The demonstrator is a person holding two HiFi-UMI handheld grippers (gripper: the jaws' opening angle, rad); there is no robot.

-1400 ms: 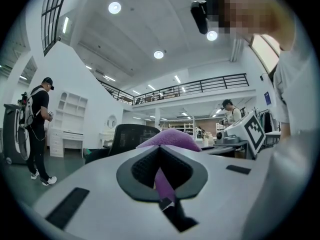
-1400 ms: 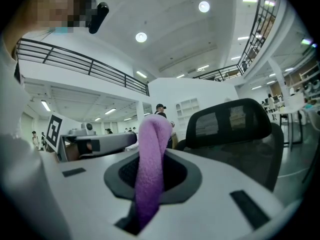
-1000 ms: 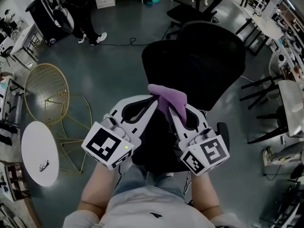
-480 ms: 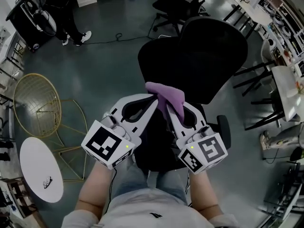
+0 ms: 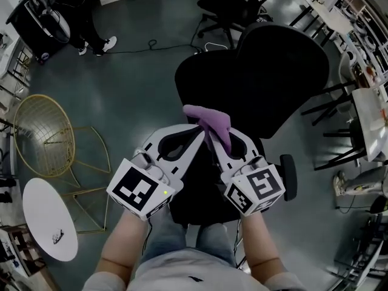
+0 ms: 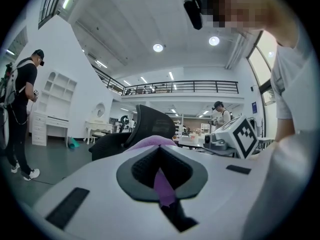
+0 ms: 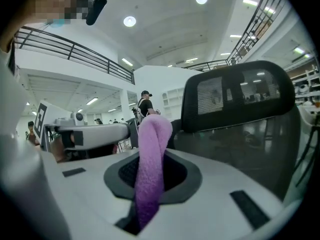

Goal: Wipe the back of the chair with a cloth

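Cloth (image 5: 209, 120), purple and fleecy, is bunched up where the tips of the two hand-held grippers meet. In the head view it shows against the near edge of the black office chair (image 5: 282, 71).

The left hand-held gripper (image 5: 199, 131) is closed on the cloth. Its own view shows the jaws drawn together with a thin purple strip pinched between them and more cloth bulging past the tips. The right hand-held gripper (image 5: 221, 139) is also clamped on the cloth. In its own view a thick roll runs up between the shut jaws and curls over the top. The two grippers angle in towards each other, their marker cubes well apart and their tips just beside one another.

In the right gripper view the chair's mesh back (image 7: 240, 139) and headrest (image 7: 235, 96) stand close on the right of the cloth. Whether the cloth actually touches the back is hard to judge from any view.

On the grey floor to the left are a gold wire chair (image 5: 45, 135) and a round white tabletop (image 5: 51, 220) with a small object on it. A person (image 5: 91, 17) in dark clothes stands further off, near a second office chair (image 5: 227, 5).
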